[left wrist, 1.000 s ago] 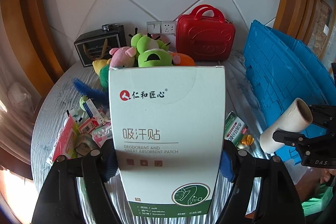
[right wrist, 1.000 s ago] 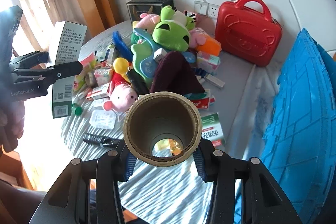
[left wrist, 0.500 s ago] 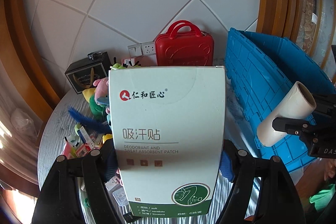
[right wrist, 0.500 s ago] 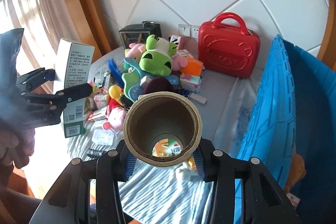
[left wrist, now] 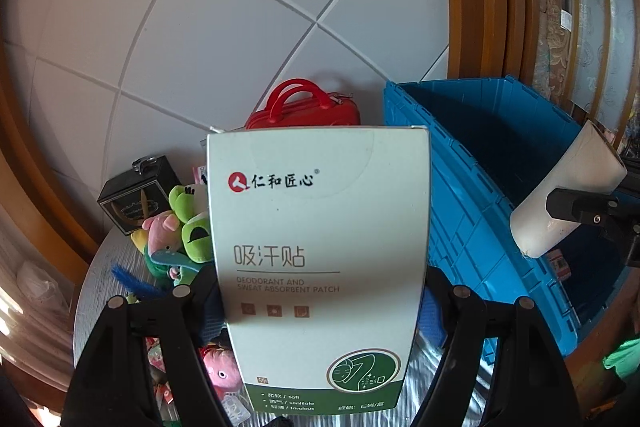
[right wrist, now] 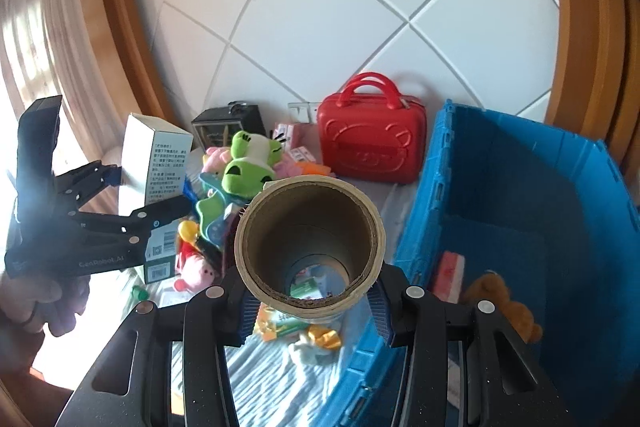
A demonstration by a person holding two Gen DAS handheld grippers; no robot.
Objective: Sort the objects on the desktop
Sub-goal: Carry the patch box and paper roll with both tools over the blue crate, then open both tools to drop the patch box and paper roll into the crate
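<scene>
Fingers of the left gripper (left wrist: 320, 291) clamp a white-and-green patch box (left wrist: 318, 259) by its two long side edges; the box stands upright between them, printed face toward the camera, its upper half well past the fingertips. In the right wrist view the same box (right wrist: 160, 183) is held in the air, above the tabletop (right wrist: 272, 367) edge and to the left of the blue crate (right wrist: 516, 211).

Right gripper (right wrist: 310, 301) holds a cardboard tube (right wrist: 308, 243) crosswise at its near end, one blue pad pressing each side of the tube wall. The open bore points forward along the fingers, and the far end sits over the tabletop just left of the crate's near wall. Seen from the left wrist camera, the tube (left wrist: 568, 195) is tilted, upper end toward the crate interior, and overlaps the crate's (left wrist: 480, 163) open top in that view.

Crate contents visible from the right wrist camera: a brown plush bear (right wrist: 504, 303) and a red-and-white packet (right wrist: 450, 271) on the floor of the bin.

Left of the crate, on the tabletop: a red carry case (right wrist: 372, 143) against the wall, a green frog plush (right wrist: 250, 169), a pink plush (right wrist: 194, 273), a black gift box (right wrist: 228, 125). Small packets (right wrist: 280, 323) lie directly under the tube.
</scene>
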